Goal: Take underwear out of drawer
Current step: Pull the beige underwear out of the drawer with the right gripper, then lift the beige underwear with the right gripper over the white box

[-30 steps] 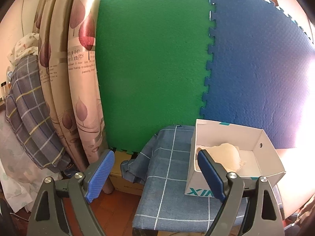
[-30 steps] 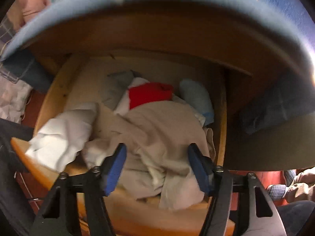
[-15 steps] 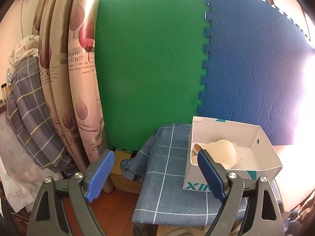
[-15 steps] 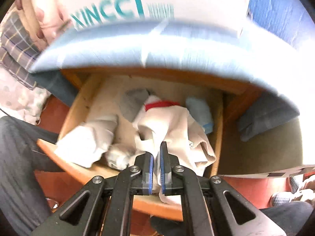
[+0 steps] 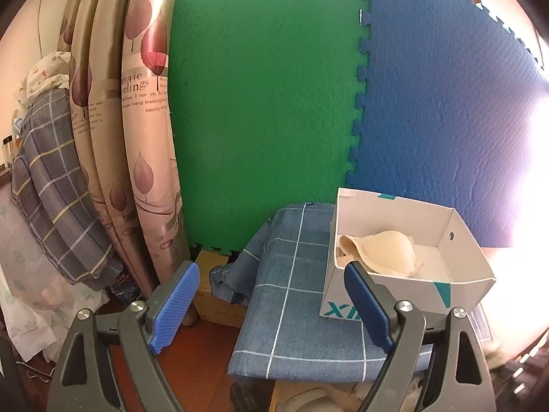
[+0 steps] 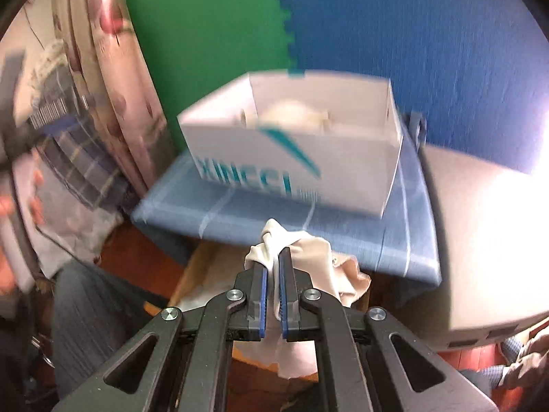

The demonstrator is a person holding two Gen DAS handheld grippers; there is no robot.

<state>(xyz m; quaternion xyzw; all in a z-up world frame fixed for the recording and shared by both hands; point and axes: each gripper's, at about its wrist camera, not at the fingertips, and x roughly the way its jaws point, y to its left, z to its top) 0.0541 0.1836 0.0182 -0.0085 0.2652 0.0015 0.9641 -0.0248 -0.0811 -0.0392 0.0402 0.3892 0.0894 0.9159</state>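
Underwear leaving the drawer

Beige underwear [image 6: 308, 257] is hanging crumpled, pinched in the right claw [image 6: 271, 267], above the wooden drawer [image 6: 192, 274] at 6 o'clock.

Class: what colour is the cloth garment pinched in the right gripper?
Pale beige, the cloth garment in the right gripper; right wrist view shows it best.

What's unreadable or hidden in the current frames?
- Drawer contents, right wrist view: covered by the right gripper and the beige underwear it clamps.
- Box lettering, right wrist view: motion-blurred; in the left wrist view the left gripper finger cuts it off.
- Cream garment in the box, left wrist view: lower part behind the box wall.
- Right side, left wrist view: washed out by glare.
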